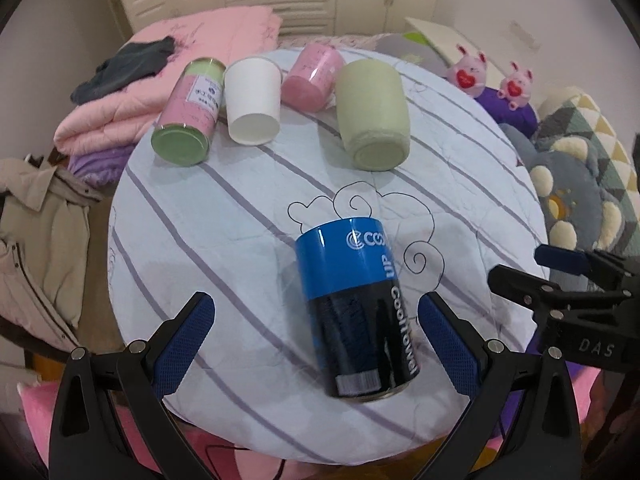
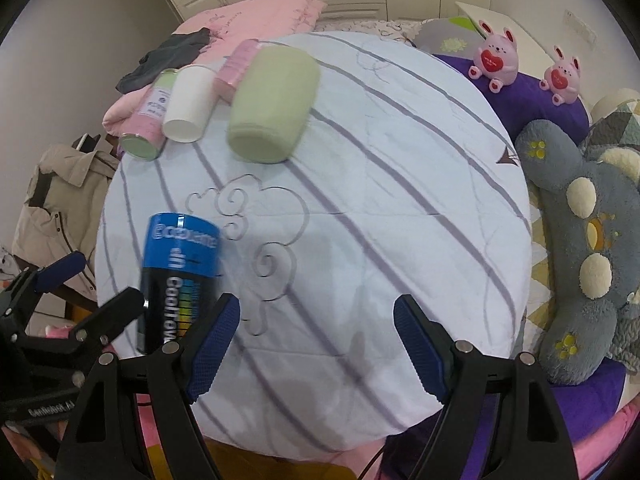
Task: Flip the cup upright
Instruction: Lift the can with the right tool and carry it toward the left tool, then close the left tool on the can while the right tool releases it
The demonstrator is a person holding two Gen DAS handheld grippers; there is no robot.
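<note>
A blue and black cup lies on its side on the round table with a striped white cloth, its end facing me. My left gripper is open and straddles the cup's near end, one finger on each side, not touching. The cup also shows in the right wrist view at the left. My right gripper is open and empty over bare cloth, to the right of the cup. The right gripper also shows in the left wrist view at the right edge.
At the table's far side lie a green cup, a white paper cup, a pink cup and a pink-and-green can, all on their sides. Folded pink bedding, plush toys and a grey cushion surround the table.
</note>
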